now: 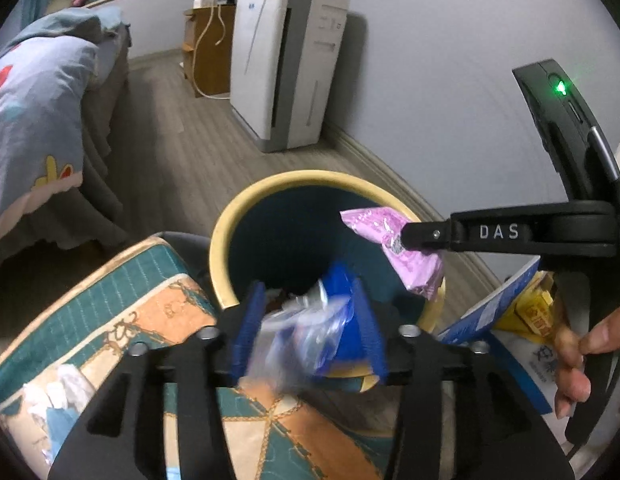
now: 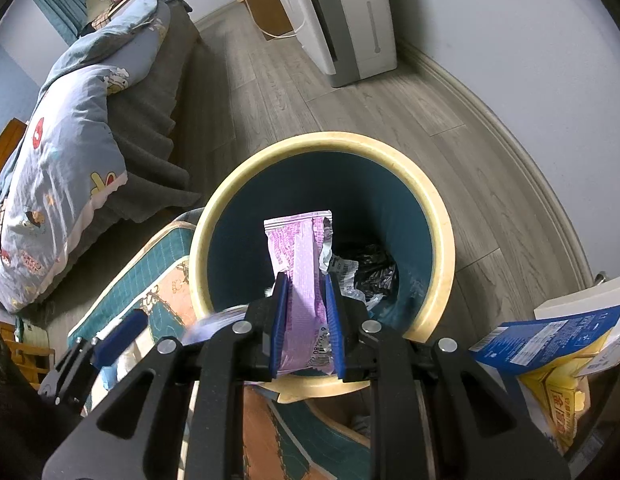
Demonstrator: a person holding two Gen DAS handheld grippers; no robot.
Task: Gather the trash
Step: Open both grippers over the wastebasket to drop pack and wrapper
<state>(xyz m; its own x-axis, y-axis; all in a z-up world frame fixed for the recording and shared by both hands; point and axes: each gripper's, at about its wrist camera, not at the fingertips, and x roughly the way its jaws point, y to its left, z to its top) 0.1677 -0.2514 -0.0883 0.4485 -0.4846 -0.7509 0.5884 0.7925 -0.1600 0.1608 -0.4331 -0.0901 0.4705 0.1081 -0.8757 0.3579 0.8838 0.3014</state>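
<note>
Left gripper (image 1: 310,332) parted around blurred blue-and-clear plastic wrapper (image 1: 310,336), right gripper (image 2: 306,328) clamping crinkled purple wrapper (image 2: 300,280); either may miss the cream-rimmed teal bin (image 2: 429,200) ahead.

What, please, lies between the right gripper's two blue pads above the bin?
The purple wrapper, clamped by the right gripper over the bin, clearest in the right wrist view.

Dim, even indoor light w/ soft shadows; fisheye bends edges, dark vignette corners; blue wrapper (image 1: 310,336) motion-blurred.
</note>
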